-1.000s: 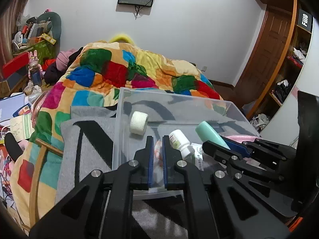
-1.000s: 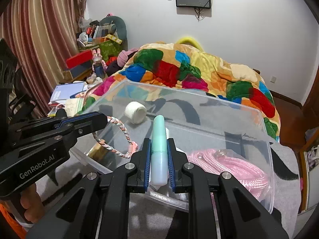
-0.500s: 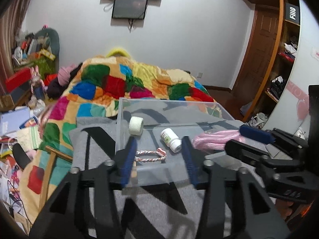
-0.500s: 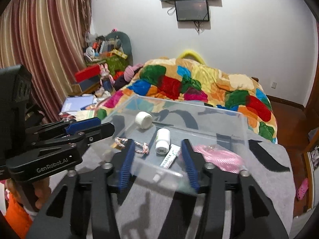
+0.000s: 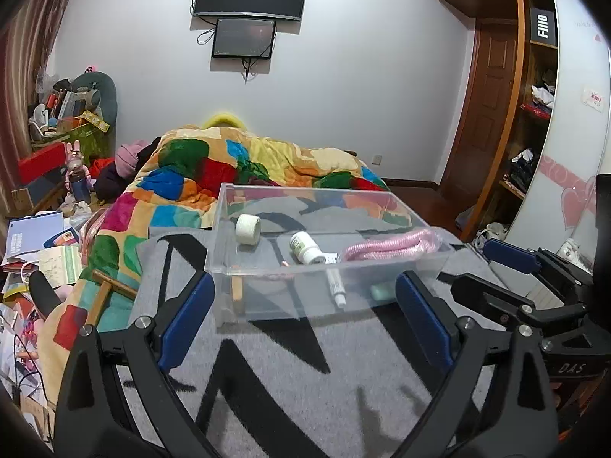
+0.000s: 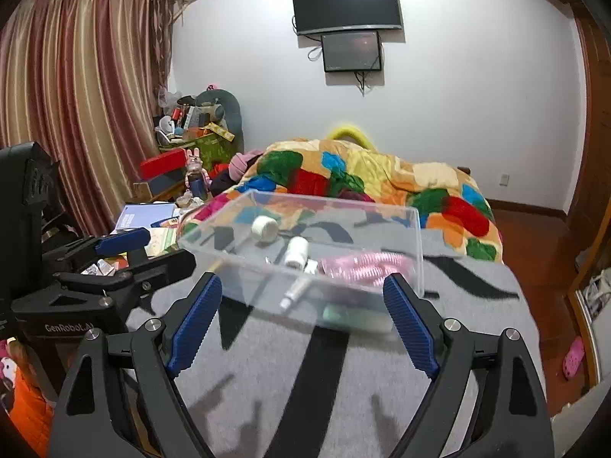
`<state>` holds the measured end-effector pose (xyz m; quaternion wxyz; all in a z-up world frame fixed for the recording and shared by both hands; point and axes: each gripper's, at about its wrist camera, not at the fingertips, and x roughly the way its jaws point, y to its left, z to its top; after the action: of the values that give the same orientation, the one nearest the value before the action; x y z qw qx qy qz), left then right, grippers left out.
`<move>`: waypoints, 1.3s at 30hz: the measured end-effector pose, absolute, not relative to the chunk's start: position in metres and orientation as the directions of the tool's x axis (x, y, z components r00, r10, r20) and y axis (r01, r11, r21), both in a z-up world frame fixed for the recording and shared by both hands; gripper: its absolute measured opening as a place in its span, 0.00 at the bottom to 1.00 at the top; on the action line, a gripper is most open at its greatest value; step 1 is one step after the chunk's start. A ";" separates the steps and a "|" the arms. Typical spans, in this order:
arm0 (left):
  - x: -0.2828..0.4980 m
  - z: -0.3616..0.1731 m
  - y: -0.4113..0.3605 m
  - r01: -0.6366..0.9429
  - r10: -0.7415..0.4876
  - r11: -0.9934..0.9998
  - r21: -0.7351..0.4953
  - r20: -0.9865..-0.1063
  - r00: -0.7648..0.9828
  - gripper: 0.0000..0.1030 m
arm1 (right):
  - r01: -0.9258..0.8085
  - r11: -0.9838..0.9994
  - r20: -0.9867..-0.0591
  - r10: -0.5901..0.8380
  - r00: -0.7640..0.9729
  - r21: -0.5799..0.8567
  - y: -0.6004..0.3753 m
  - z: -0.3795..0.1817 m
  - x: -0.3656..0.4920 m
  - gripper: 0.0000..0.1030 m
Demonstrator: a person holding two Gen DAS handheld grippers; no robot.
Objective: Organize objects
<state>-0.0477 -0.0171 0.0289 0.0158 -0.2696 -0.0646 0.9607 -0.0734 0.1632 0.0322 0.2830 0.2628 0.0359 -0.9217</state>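
Note:
A clear plastic box (image 5: 236, 297) stands on a grey and black blanket (image 5: 290, 389). In it lie a white tape roll (image 5: 248, 229), a white pill bottle (image 5: 305, 249), a pink rope (image 5: 385, 244), a small white tube (image 5: 336, 286), a mint green bottle (image 5: 382, 292) and a braided cord (image 5: 275, 275). My left gripper (image 5: 301, 322) is open and empty, held back from the box's near wall. My right gripper (image 6: 301, 324) is open and empty, also short of the box (image 6: 412, 236). The right gripper shows at the right of the left wrist view (image 5: 508, 259).
A bed with a patchwork quilt (image 5: 229, 168) lies behind the box. Cluttered papers and boxes (image 5: 34, 244) fill the left floor. A wooden door and shelves (image 5: 492, 122) stand at right. Striped curtains (image 6: 76, 95) hang at left.
The left gripper let go of the braided cord and the right let go of the mint bottle; both now lie in the box. Both grippers opened wide and drew back from the box.

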 end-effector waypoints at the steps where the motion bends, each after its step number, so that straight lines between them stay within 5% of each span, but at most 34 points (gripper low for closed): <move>1: -0.047 0.027 -0.017 0.009 0.060 -0.992 -0.129 -0.518 -0.853 0.94 | 0.537 -0.840 -0.507 -0.498 -0.704 0.079 0.164 0.030 -0.073 0.82; 39: -0.037 0.017 -0.004 0.015 0.034 -0.996 -0.092 -0.509 -0.860 0.96 | 0.516 -0.849 -0.518 -0.496 -0.697 0.119 0.173 0.011 -0.069 0.82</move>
<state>-0.0369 -0.0038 0.0172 0.0049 -0.2643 -0.0466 0.9633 -0.0687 0.1733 0.0112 0.2746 0.2758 0.0176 -0.9210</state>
